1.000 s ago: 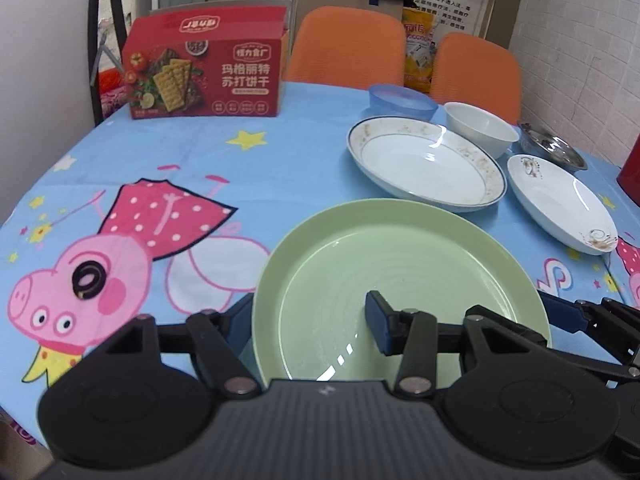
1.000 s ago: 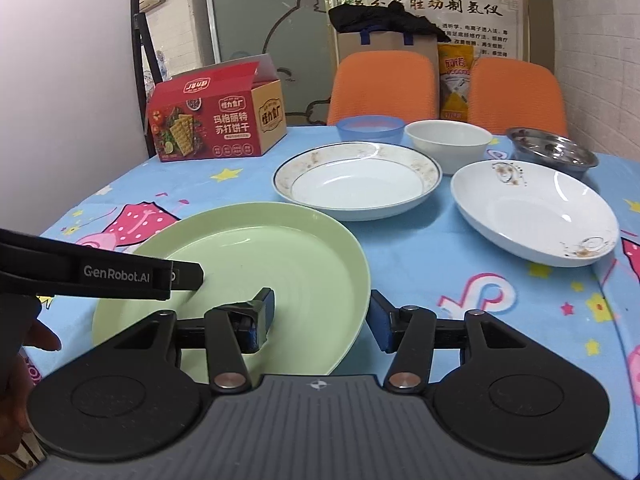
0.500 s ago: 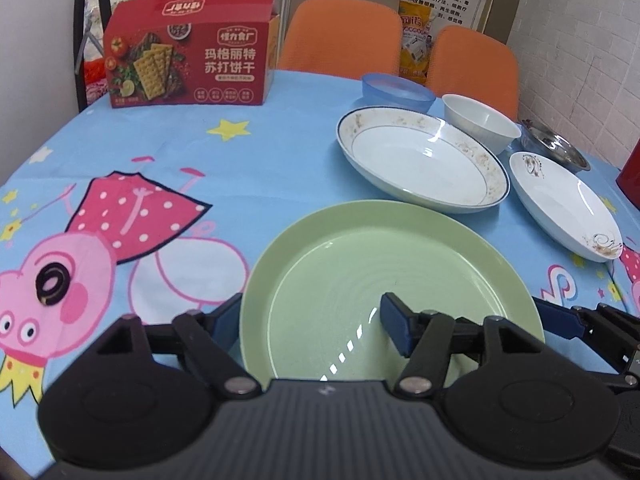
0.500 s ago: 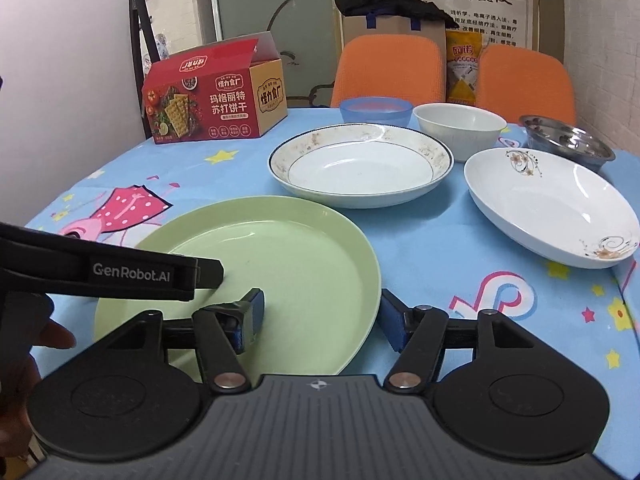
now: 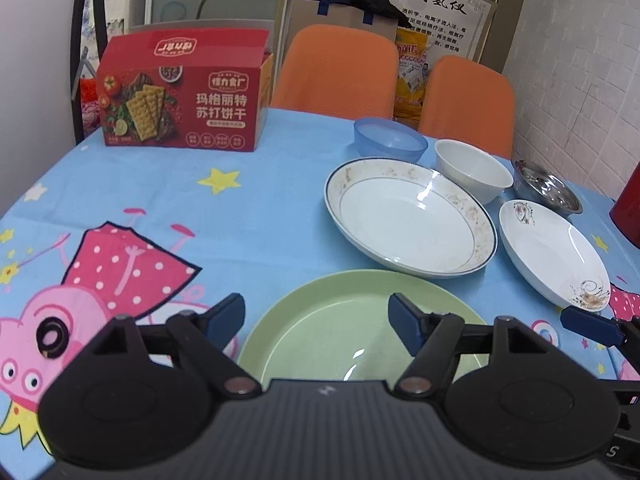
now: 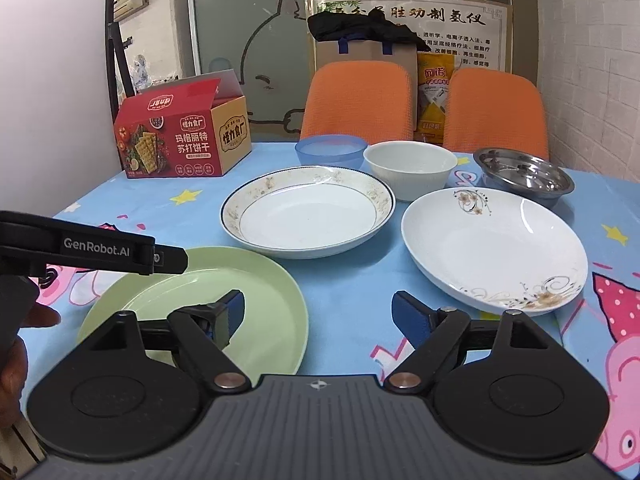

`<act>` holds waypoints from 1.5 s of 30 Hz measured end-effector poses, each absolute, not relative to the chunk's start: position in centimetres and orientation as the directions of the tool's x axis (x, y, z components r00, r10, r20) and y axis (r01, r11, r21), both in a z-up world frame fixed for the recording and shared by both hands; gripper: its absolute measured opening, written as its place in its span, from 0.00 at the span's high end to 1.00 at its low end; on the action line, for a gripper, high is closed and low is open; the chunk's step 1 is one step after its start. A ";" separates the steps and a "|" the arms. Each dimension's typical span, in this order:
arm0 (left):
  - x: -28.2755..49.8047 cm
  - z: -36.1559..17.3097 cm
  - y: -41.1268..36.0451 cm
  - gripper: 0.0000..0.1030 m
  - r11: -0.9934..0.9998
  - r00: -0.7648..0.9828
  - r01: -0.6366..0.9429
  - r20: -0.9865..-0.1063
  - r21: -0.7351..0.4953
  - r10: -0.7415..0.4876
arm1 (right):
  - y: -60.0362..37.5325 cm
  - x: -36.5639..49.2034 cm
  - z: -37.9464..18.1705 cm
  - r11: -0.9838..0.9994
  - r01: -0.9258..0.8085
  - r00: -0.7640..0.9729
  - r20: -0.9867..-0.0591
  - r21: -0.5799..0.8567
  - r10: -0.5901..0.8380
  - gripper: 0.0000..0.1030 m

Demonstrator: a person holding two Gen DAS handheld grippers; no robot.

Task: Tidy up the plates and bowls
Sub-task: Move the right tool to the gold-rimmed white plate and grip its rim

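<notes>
Lying flat on the blue cartoon-print worktop (image 6: 344, 296): a round pale-green plastic plate (image 6: 264, 304), resting free at the near edge, probably set there as the base for a stack. Hovering over its rim, the left claw (image 5: 316, 320), its jaws opening with only the plate's edge below them, pinching nothing. Standing at full spread beside the plate's right rim, the right claw (image 6: 318, 314), likewise gripping nothing. Waiting just beyond: a gold-trimmed white ceramic deep plate (image 6: 308, 212) and, to its right, a flower-painted white ceramic plate (image 6: 496, 248), near each other, possibly touching, though hard to tell at this angle. Lining the far side, a translucent blue plastic bowl (image 6: 330, 150), a plain white ceramic bowl (image 6: 410, 170) and a shiny steel bowl (image 6: 524, 174), grouped apart from the plates.
</notes>
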State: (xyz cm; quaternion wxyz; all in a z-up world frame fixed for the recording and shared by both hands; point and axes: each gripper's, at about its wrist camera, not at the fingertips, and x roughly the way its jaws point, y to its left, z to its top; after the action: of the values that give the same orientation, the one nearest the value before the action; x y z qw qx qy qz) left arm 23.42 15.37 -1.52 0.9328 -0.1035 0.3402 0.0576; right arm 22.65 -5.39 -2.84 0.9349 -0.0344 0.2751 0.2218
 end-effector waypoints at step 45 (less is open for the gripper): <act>37.7 -3.3 19.4 0.31 0.973 0.706 -0.137 -0.707 -0.187 -0.037 | -0.6 38.2 -4.8 0.835 -0.549 0.634 -0.632 0.037 0.446 0.00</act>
State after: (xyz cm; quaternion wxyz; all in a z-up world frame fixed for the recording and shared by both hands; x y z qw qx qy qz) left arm 37.71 19.43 -3.27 0.9166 -0.1135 0.3824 0.0274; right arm 38.21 -0.65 -4.80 0.9004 -0.0795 0.3266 0.2762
